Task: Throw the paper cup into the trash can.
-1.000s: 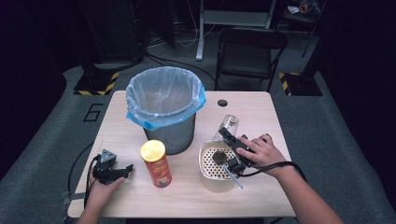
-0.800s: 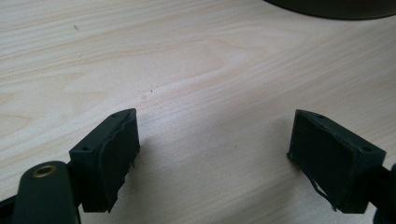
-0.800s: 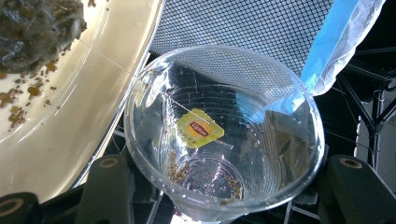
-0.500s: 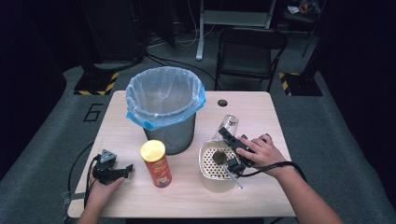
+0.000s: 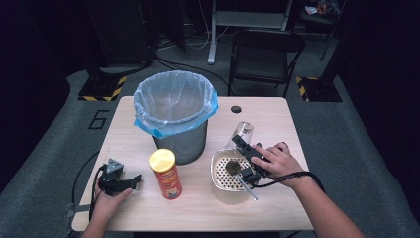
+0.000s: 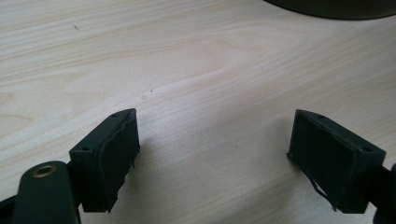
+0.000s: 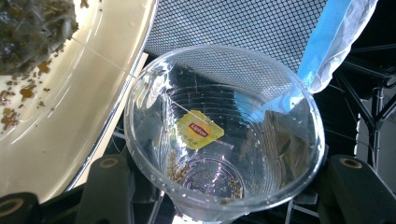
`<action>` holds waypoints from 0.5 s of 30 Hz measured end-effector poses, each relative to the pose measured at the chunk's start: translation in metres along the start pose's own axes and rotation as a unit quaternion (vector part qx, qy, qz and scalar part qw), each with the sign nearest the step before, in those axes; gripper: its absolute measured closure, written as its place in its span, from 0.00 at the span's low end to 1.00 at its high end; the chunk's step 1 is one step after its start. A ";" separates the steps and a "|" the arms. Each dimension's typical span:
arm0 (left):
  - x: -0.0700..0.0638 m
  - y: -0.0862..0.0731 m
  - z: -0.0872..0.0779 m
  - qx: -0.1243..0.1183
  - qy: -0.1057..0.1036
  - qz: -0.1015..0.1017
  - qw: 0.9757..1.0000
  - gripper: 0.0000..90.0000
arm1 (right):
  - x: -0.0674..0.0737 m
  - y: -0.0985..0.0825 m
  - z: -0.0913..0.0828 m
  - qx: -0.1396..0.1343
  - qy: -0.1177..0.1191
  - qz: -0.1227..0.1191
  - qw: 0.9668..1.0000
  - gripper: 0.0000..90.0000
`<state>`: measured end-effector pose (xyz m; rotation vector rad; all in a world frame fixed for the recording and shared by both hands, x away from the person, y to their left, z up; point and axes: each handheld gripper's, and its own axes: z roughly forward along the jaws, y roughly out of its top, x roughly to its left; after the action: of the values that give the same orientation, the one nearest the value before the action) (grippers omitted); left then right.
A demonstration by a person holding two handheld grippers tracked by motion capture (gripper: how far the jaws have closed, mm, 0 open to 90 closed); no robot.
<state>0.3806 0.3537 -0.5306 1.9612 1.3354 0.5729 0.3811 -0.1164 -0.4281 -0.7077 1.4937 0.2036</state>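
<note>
My right gripper [image 5: 240, 144] is shut on a clear plastic cup [image 5: 242, 132], tipped on its side next to a white strainer bowl [image 5: 221, 187]. A wet tea bag [image 5: 232, 167] lies on the bowl's perforated insert. In the right gripper view the cup [image 7: 261, 140] sits between my jaws [image 7: 228, 198]. A yellow tea tag [image 7: 200, 129] and tea crumbs stick inside it. The bowl [image 7: 70, 116] and tea bag [image 7: 32, 28] are at the left. My left gripper [image 5: 131, 181] rests on the table at the left, open over bare wood [image 6: 212, 154].
A mesh bin with a blue-edged liner [image 5: 148, 126] stands at the table's middle back. A red can with a yellow lid [image 5: 166, 173] stands in front of it. A cable hole [image 5: 236, 109] is in the tabletop, and a dark chair [image 5: 265, 54] stands beyond the table.
</note>
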 end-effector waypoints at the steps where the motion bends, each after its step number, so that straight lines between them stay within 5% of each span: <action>1: 0.000 0.000 0.000 0.000 0.000 -0.001 1.000 0.17 | 0.000 0.000 0.000 -0.001 -0.001 -0.004 1.000 0.45; 9: 0.000 0.000 0.000 0.000 0.000 0.000 1.000 0.17 | -0.005 0.000 0.001 0.001 -0.007 0.033 0.999 0.45; 15: 0.000 0.000 0.000 0.001 0.000 -0.001 1.000 0.17 | -0.010 0.000 0.002 0.018 -0.017 0.099 0.995 0.46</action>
<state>0.3805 0.3536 -0.5306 1.9611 1.3370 0.5708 0.3822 -0.1125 -0.4186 -0.5248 1.5318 0.3373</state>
